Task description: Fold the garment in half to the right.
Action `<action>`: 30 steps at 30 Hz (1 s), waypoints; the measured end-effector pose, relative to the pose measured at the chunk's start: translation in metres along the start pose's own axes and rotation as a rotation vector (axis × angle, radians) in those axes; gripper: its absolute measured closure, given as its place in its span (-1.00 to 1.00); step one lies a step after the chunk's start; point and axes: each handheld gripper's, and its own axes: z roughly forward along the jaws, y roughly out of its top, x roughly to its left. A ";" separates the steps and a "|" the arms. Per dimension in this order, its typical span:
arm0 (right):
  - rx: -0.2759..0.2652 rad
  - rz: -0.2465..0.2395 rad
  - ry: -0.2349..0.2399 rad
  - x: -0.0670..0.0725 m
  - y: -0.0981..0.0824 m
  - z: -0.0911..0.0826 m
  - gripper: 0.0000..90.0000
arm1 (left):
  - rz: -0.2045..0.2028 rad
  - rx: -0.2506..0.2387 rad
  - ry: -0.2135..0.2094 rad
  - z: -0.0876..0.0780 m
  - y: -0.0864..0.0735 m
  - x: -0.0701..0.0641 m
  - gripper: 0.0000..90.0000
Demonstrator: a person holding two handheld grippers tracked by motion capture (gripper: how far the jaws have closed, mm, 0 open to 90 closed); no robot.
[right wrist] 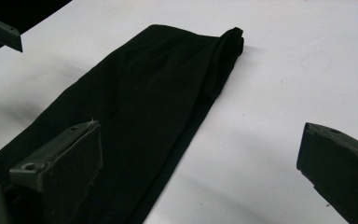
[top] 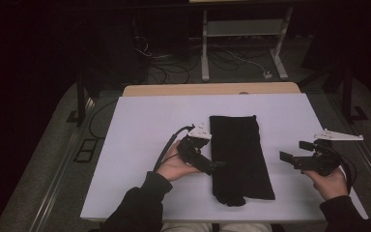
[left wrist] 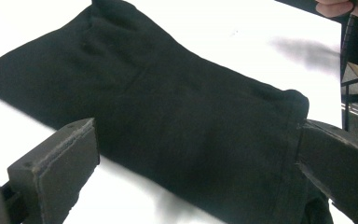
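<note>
A long black folded cloth [top: 240,152] lies flat down the middle of the white table [top: 145,125], with a bunched end at its near edge. My left gripper [top: 216,166] sits at the cloth's left edge, its tips over the fabric. In the left gripper view the gripper [left wrist: 196,140] is open, with the cloth [left wrist: 168,107] spread under the wide gap. To the right of the cloth, my right gripper [top: 295,150] hovers open and apart from it. The right gripper view shows this gripper [right wrist: 200,140] with its jaws spread over the cloth [right wrist: 144,102] and bare table.
A wooden strip [top: 207,89] borders the table's far edge. Beyond it are a white desk frame [top: 241,34] and cables on the dark floor [top: 174,67]. A person's hands and dark sleeves [top: 140,208] come in from the near edge.
</note>
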 end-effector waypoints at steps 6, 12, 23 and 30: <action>-0.002 0.002 0.000 0.000 -0.003 -0.003 -1.00 | -0.019 -0.006 0.017 -0.009 -0.010 0.007 -1.00; 0.005 -0.006 0.010 0.000 -0.007 -0.005 -1.00 | -0.037 -0.017 0.025 -0.019 -0.018 0.012 -1.00; 0.029 -0.020 0.016 0.004 -0.013 -0.005 -1.00 | -0.056 -0.047 0.047 -0.035 -0.028 0.019 -1.00; 0.025 -0.023 0.016 0.004 -0.016 -0.007 -1.00 | -0.071 -0.059 0.062 -0.044 -0.037 0.024 -1.00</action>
